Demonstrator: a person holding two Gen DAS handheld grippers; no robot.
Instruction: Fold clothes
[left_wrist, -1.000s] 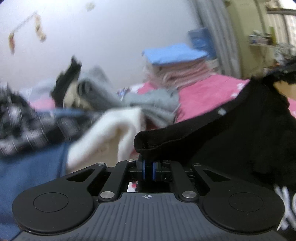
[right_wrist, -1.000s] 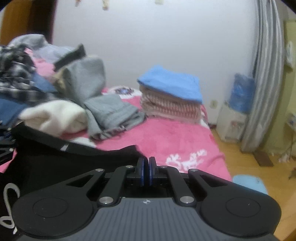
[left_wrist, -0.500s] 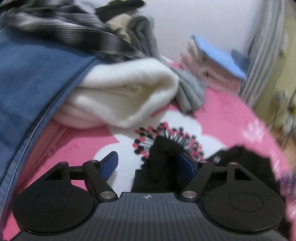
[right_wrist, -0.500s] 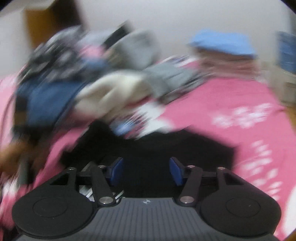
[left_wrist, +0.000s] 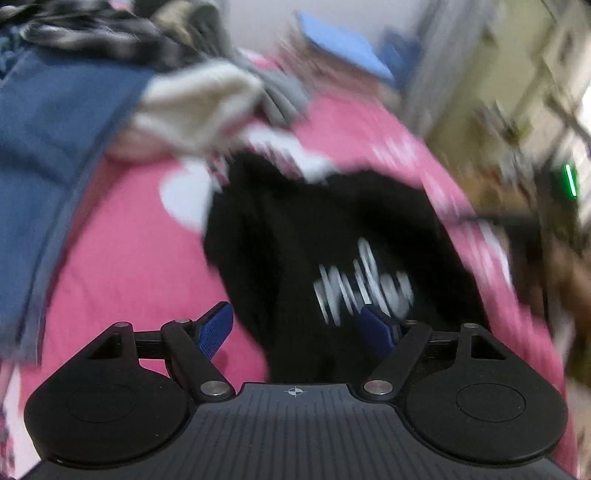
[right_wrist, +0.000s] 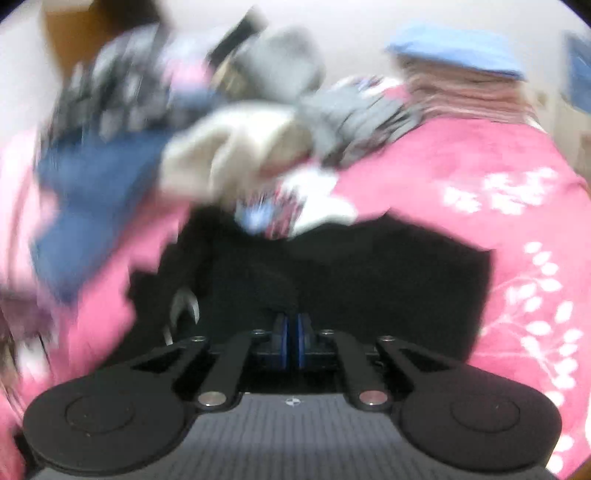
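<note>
the black garment lies spread on the pink bedspread. the left gripper hangs over it, blue pads spread wide, gripping nothing. the right gripper has its pads pressed together over the black cloth; whether cloth is pinched, i cannot tell. beyond the garment sits the heap of unfolded clothes; no containers visible.

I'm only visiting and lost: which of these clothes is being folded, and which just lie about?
In the job:
black garment with white lettering
left hand-held gripper, open
right hand-held gripper, shut

Lying about:
blue denim
cream knit
grey clothes
folded stack
pink bedcover
</note>
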